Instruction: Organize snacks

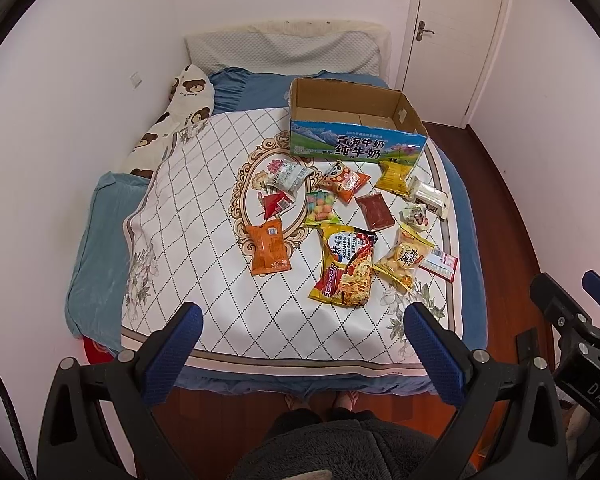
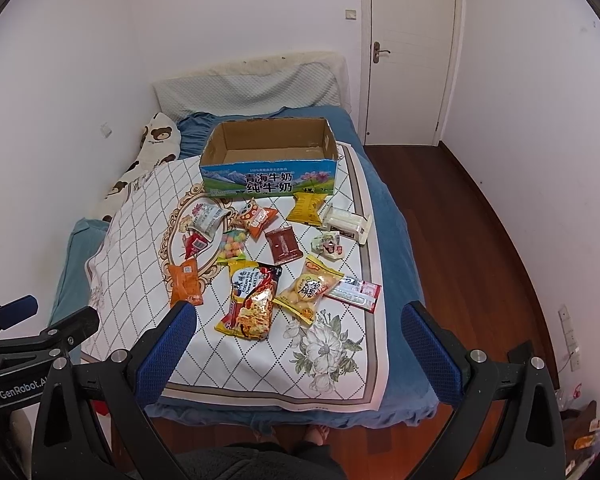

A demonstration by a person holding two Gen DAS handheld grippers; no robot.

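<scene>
Several snack packets lie scattered on a white quilted mat [image 1: 204,208] on the bed: an orange bag [image 1: 269,247], a large noodle pack [image 1: 346,266], a yellow cracker bag [image 1: 404,258], a dark red packet [image 1: 374,211] and a panda bag [image 1: 343,181]. Behind them stands an open, empty milk carton box [image 1: 356,148], also in the right wrist view [image 2: 268,178]. My left gripper [image 1: 302,322] is open and empty above the bed's near edge. My right gripper [image 2: 300,322] is open and empty beside it, near the noodle pack [image 2: 252,300].
The bed stands against the left wall, with a bear-print pillow [image 1: 180,120] and blue pillows at the left. Wooden floor [image 2: 480,240] runs along the right side to a closed white door [image 2: 408,52]. The person's feet [image 1: 320,400] stand at the bed's foot.
</scene>
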